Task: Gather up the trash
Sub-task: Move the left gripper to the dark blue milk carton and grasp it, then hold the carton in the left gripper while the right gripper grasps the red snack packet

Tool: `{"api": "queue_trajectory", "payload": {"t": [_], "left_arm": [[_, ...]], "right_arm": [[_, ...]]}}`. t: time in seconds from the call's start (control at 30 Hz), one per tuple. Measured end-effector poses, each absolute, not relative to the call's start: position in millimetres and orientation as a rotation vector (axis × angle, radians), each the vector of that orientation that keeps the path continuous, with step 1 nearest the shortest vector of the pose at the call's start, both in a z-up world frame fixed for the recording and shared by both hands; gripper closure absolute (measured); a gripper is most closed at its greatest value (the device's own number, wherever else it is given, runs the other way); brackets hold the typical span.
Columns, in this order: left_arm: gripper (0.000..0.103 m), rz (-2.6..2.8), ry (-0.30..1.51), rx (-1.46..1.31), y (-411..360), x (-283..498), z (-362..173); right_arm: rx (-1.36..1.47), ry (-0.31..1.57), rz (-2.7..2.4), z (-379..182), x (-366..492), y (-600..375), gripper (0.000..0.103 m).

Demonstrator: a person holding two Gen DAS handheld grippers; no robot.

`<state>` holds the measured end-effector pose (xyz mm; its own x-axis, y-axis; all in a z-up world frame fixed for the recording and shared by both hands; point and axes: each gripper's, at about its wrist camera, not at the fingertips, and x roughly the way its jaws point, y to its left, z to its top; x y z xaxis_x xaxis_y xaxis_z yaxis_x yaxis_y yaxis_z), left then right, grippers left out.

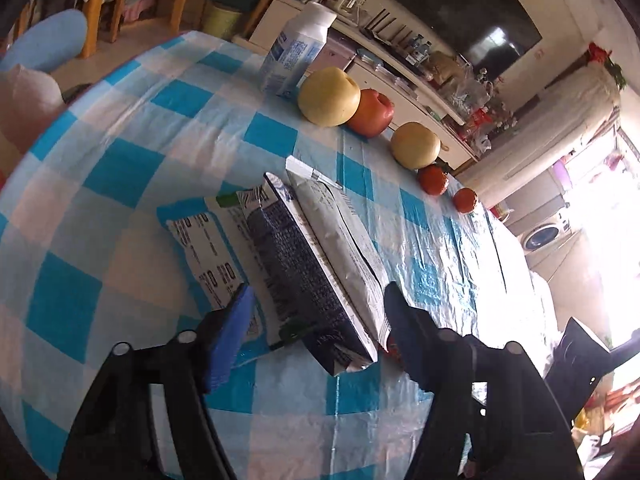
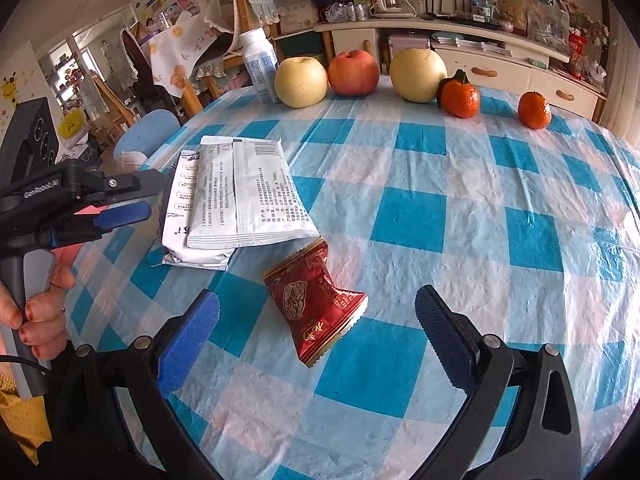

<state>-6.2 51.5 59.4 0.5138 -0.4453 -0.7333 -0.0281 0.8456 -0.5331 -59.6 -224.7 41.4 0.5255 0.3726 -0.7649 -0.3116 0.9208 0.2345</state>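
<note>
Several flat silver and white empty packets point(image 1: 304, 256) lie stacked on the blue-checked tablecloth point(image 1: 132, 128). My left gripper point(image 1: 318, 300) is open, its fingers on either side of the stack's near end. In the right wrist view the stack point(image 2: 236, 200) lies left of centre, with the left gripper point(image 2: 120, 212) at its left edge. A crumpled red wrapper point(image 2: 316, 304) lies just ahead of my right gripper point(image 2: 316, 320), which is open with the wrapper between its fingertips.
Along the table's far edge stand a white bottle point(image 2: 260, 64), two pale pears point(image 2: 300, 80), a red apple point(image 2: 354, 72) and two tangerines point(image 2: 460, 98). A blue stool point(image 2: 146, 132) and wooden chairs stand beyond the left edge. A cluttered sideboard point(image 2: 460, 40) is behind.
</note>
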Motion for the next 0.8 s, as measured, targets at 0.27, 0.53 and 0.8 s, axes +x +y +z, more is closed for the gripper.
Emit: {"api": "queue_trajectory", "payload": {"t": [0.27,0.53,0.8], "left_arm": [[0.041,-0.260,1.030,-0.634,44.2,3.5,40.4],[0.059,-0.260,1.018,-0.631,35.0,11.1,33.8],[0.067,-0.269,0.995,-0.611,46.2,11.0,37.7]], "right_arm": [[0.073,0.934,0.409,39.7,-58.9,-227.8,0.004],[0.075,0.940,0.415,34.6,-55.2,-224.4,0.004],[0.029,0.965,0.442,22.2,-53.1,-208.2,0.004]]}}
